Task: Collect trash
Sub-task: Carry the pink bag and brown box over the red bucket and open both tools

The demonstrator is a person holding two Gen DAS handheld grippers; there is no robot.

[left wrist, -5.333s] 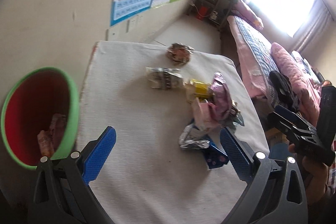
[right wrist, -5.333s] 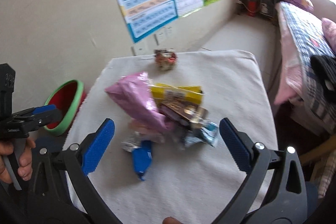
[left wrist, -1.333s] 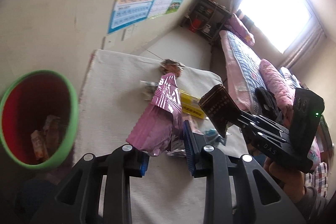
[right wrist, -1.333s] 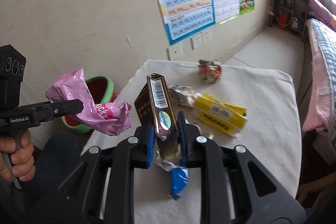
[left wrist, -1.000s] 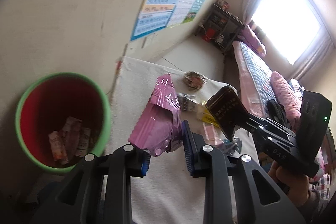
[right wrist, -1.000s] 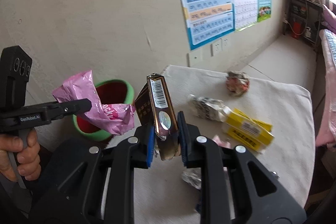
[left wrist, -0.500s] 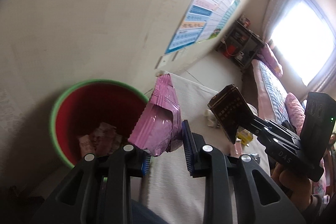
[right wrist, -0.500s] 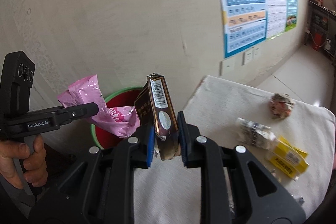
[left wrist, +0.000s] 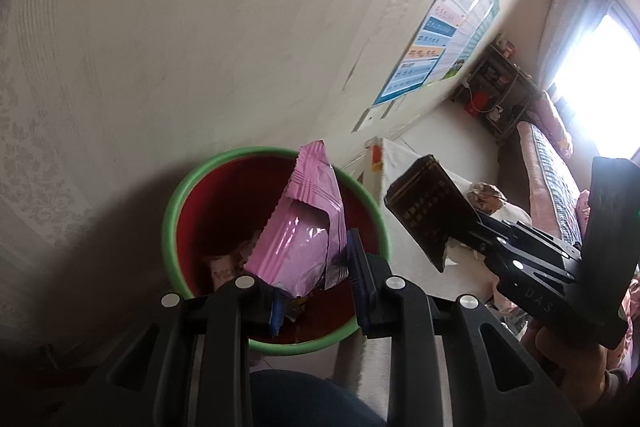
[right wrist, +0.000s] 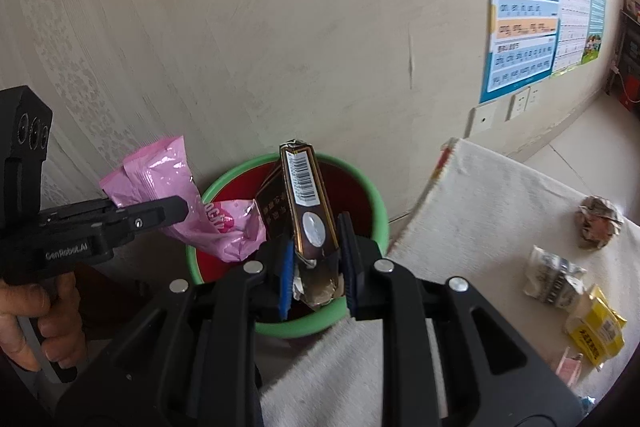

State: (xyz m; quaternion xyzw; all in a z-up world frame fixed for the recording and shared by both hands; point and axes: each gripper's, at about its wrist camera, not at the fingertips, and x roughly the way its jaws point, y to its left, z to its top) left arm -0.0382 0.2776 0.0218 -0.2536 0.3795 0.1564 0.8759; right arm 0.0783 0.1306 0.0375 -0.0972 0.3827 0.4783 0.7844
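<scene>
Beside the wall, a green-rimmed bin sits below both claws: left claw grips a pink wrapper, right claw clamps a brown box.

Left hand-held gripper clamped shut on a pink wrapper, gripped by the person's left hand. Right hand-held gripper pinched on a brown box, tilted upright, right hand at the handle.
</scene>
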